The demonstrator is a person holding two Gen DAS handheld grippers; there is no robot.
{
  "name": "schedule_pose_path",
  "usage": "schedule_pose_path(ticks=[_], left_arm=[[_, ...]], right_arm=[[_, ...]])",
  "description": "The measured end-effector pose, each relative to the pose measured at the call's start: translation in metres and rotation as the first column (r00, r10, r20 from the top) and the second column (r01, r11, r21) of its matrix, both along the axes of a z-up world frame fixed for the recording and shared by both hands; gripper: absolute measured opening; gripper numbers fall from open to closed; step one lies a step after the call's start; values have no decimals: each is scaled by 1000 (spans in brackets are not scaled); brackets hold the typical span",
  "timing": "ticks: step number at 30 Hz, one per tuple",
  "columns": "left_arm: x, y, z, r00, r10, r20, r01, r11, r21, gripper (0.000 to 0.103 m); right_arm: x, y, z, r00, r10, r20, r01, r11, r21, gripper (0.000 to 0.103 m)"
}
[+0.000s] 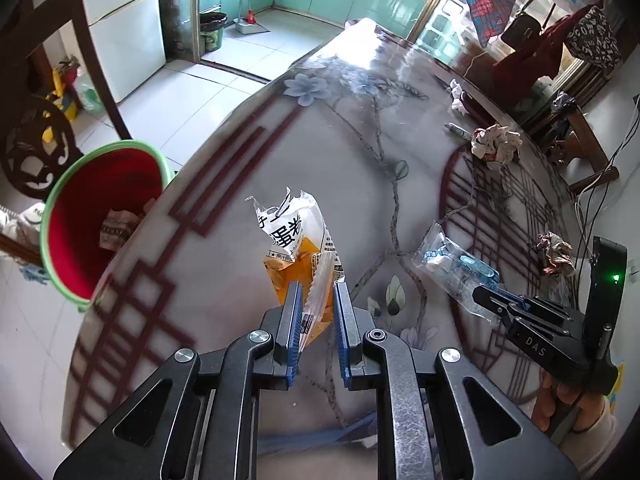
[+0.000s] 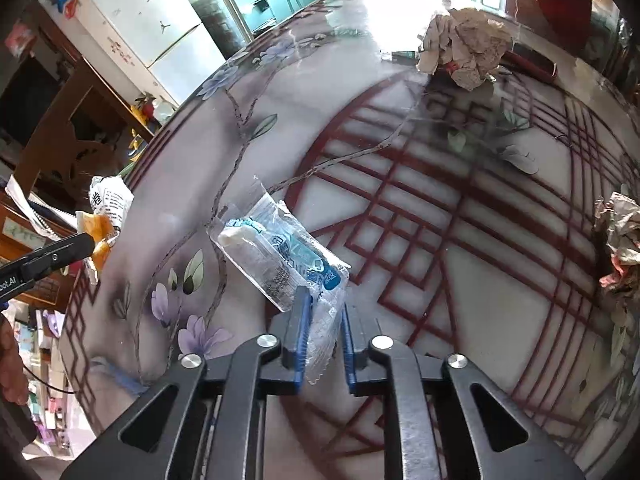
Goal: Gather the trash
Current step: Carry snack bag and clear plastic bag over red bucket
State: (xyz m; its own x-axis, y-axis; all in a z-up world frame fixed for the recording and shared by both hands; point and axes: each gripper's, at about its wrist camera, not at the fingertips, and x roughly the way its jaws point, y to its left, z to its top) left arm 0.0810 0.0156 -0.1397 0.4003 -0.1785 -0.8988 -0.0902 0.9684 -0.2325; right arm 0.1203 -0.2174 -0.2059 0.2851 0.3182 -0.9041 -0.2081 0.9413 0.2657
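Mid-collection step: both grippers hold trash, nothing dropped yet. Left gripper (image 1: 316, 300) has its jaws narrowed on the crimped end of an orange-and-white snack wrapper (image 1: 298, 240), wrapper standing up above the counter (image 1: 224, 216). Right gripper (image 2: 324, 308) has jaws pinched on the sealed edge of a clear plastic packet (image 2: 276, 252) with blue print, packet sticking forward over the counter; can't tell if its far end touches the surface.

Red bin with green rim (image 1: 100, 216) sits off the counter's left edge, lower than the top, with some crumpled paper already inside. Judged next move: left gripper swings the wrapper left past the counter edge until over the bin mouth, then jaws widen; right gripper follows with the packet, a longer carry across the counter.

Still to collect: crumpled paper ball (image 1: 496, 142) at the far side, another crumpled wad (image 1: 554, 252) near the right edge, small tissue scrap (image 1: 456, 94) farther back, and a pen-like item (image 1: 458, 130) beside the far ball, unclear if trash.

In the way: counter edge lies between wrapper and bin; a dark wooden chair (image 1: 36, 92) stands close behind the bin. The two grippers sit near each other, so a crossing path risks a bump. Light wrappers may cling to the pads on release.
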Motion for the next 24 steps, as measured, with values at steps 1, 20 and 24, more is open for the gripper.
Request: schedule_pose_path(ticks=[1,20,24], left_arm=[[-2,1,1,1000,1,2,-1,1000,-2,15],[-28,8,6,999,-44,19,43,999,17,15],[-30,11,9,998,-57,31,56,998,33,15]], right_arm=[[-2,1,2,1000,-6,6,6,1000,3,8],[-54,1,61,989,-130,71,124,988,90,6],[-59,8,72,988,-126,88,119,989,85,6]])
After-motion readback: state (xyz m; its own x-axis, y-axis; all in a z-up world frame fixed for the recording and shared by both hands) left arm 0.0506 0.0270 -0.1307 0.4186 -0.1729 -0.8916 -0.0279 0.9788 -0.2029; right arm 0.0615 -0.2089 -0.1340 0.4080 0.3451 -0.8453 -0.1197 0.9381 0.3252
